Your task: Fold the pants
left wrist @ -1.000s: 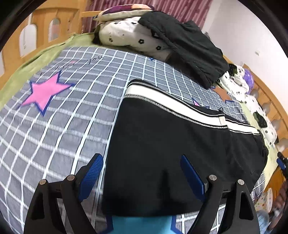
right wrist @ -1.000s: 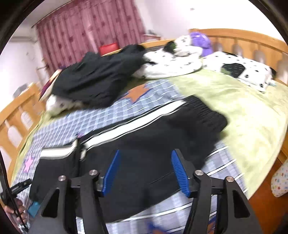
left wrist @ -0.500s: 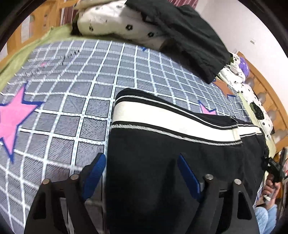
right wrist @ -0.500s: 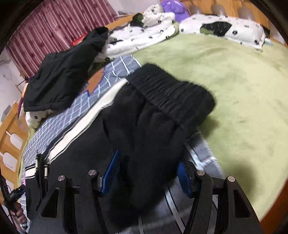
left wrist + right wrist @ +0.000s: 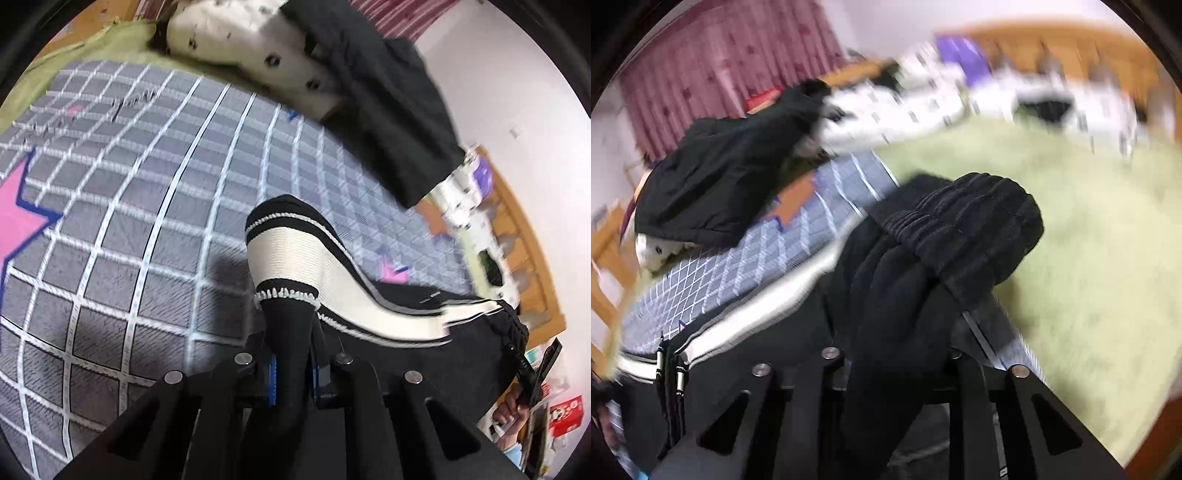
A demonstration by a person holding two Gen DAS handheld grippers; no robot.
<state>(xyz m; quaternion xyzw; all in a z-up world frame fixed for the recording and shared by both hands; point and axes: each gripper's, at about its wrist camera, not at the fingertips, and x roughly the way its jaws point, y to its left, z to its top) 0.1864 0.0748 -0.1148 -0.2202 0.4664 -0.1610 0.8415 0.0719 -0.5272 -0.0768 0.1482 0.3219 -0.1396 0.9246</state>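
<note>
left tool (image 5: 291,373) just closed, pinching striped hem of pants (image 5: 388,332); right tool (image 5: 897,373) just closed on waistband. pants on bed (image 5: 147,229), soft, limp, light; hold edges.

Home bedroom: wooden-framed bed (image 5: 1071,40), grid-pattern blanket (image 5: 147,184) with stars, spotted pillows (image 5: 258,48), maroon curtains (image 5: 720,66), clothes piled.

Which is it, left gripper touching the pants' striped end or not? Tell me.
Touching. The left wrist view shows the left gripper pinching the pants; its jaws have just closed on them.
</note>
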